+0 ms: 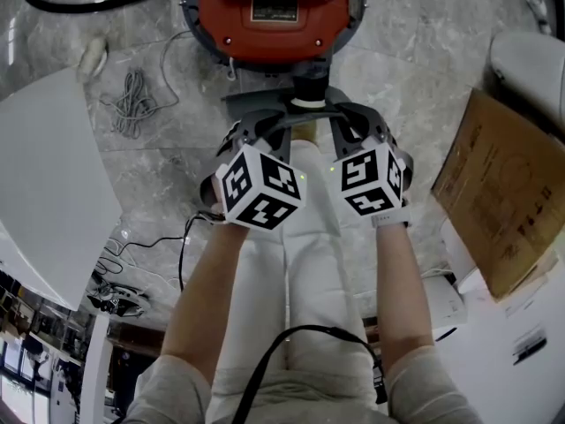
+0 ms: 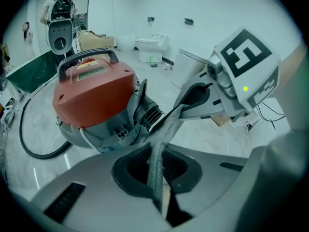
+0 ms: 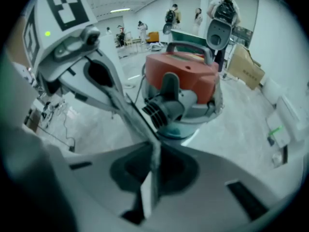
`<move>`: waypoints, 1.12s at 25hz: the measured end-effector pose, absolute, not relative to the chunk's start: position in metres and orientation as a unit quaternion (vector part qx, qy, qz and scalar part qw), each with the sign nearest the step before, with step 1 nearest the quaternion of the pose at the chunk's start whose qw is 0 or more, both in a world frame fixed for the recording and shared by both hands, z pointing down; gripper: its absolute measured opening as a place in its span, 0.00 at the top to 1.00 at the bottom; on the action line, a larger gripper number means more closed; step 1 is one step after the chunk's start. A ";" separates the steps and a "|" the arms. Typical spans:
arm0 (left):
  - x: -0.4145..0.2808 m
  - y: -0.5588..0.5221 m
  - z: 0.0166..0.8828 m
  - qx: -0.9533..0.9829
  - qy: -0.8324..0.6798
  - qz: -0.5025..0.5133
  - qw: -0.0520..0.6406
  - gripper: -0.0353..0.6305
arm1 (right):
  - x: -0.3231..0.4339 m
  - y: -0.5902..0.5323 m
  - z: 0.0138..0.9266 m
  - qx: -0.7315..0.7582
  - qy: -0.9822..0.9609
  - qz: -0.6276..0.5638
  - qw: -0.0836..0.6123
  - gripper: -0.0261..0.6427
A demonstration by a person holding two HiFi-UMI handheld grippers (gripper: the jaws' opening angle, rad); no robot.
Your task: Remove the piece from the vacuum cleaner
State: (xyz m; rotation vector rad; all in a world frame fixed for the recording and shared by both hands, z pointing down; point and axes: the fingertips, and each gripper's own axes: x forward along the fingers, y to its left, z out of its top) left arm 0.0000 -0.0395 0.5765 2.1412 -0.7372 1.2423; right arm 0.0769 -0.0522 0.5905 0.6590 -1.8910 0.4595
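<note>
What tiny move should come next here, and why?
Probably draw both claws back together from the vacuum cleaner: the left claw and right claw are each shut on the thin grey piece, which sits close to its ribbed port.

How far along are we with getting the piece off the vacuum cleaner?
Done: the left gripper and right gripper both have their jaws shut on the thin grey piece. In hand: it spans between them, in front of the ribbed port of the vacuum cleaner; whether it is fully free, I can't tell. Left: probably drawing it clear.
</note>
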 end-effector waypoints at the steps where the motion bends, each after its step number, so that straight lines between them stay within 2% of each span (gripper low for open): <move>1: 0.001 -0.040 0.575 0.798 -0.274 0.466 0.268 0.90 | 0.076 -0.052 0.593 0.280 -0.788 0.205 0.508 0.92; 7: 0.005 -0.040 0.577 0.805 -0.268 0.477 0.229 0.90 | 0.074 -0.050 0.606 0.300 -0.787 0.262 0.472 0.92; 12: 0.001 -0.043 0.587 0.804 -0.272 0.472 0.238 0.90 | 0.077 -0.048 0.596 0.306 -0.783 0.224 0.492 0.92; 22: -0.007 -0.041 0.613 0.792 -0.281 0.466 0.277 0.90 | 0.065 -0.050 0.565 0.250 -0.785 0.066 0.563 0.92; 28: -0.006 -0.036 0.606 0.789 -0.272 0.466 0.294 0.90 | 0.067 -0.047 0.575 0.267 -0.791 0.121 0.537 0.92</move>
